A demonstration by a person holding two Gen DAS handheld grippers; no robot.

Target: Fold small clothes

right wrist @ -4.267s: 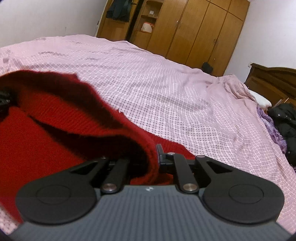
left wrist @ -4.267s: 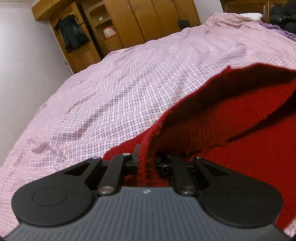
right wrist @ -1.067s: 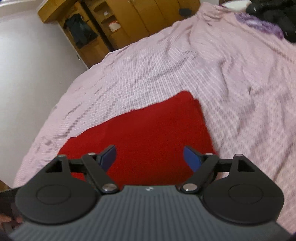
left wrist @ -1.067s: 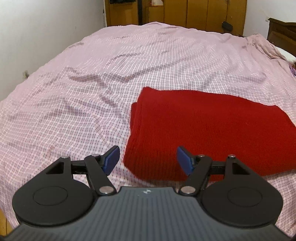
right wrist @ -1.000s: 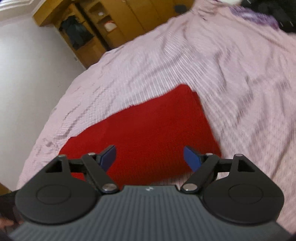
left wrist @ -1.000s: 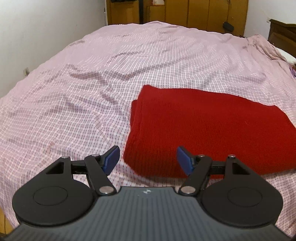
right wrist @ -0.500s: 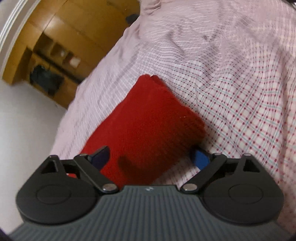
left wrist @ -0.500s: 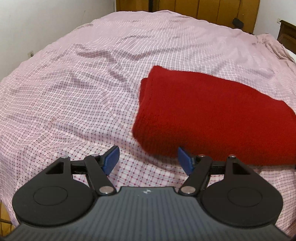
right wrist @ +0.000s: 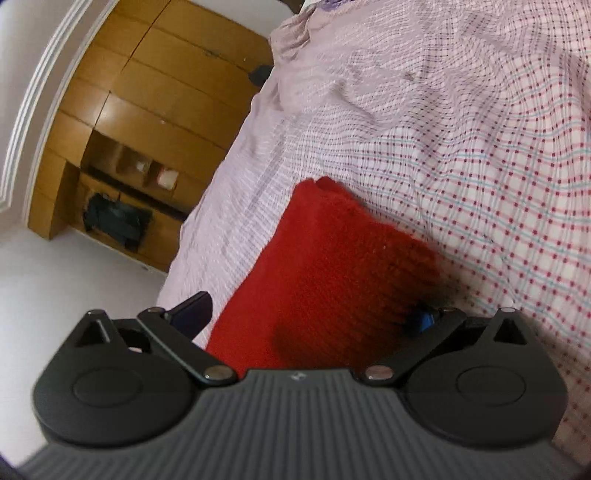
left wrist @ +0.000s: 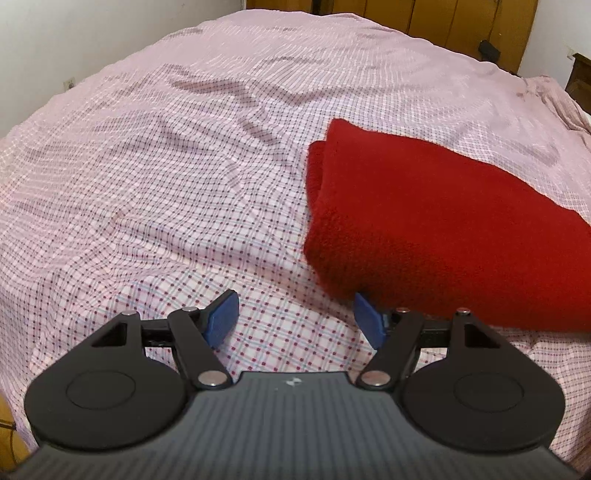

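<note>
Left wrist view: the folded red knit garment (left wrist: pixel 443 229) lies on the bed's pink checked sheet (left wrist: pixel 166 184), right of centre. Its right end is cut off by the picture's edge, so its full length cannot be seen. Its long axis runs from the near left corner away toward the right; the short, layered edge faces left, where two stacked folds show. The left gripper (left wrist: pixel 295 317) is released, its blue-padded fingers (left wrist: pixel 221 315) spread wide over bare sheet. The right-hand pad sits just at the garment's near corner, which overhangs it; whether they touch cannot be told. Beyond the bed, a wooden wardrobe (left wrist: pixel 424 18) and a white wall (left wrist: pixel 74 37) are partly visible.

Right wrist view: the camera is rolled, so the bed (right wrist: pixel 480 129) slants across the picture. The red knit garment (right wrist: pixel 332 277) lies between the spread fingers of the right gripper (right wrist: pixel 306 317), which is released. The garment's near part is hidden behind the gripper body. One blue pad (right wrist: pixel 421 319) is mostly buried in shadow against the garment's edge; the other finger is dark and stands apart from the cloth. This view alone shows the wardrobe's open shelves (right wrist: pixel 147 173), holding small blurred items, and a dark garment (right wrist: pixel 114 219) hanging below them. The left wrist view alone shows the garment's layered left edge.
</note>
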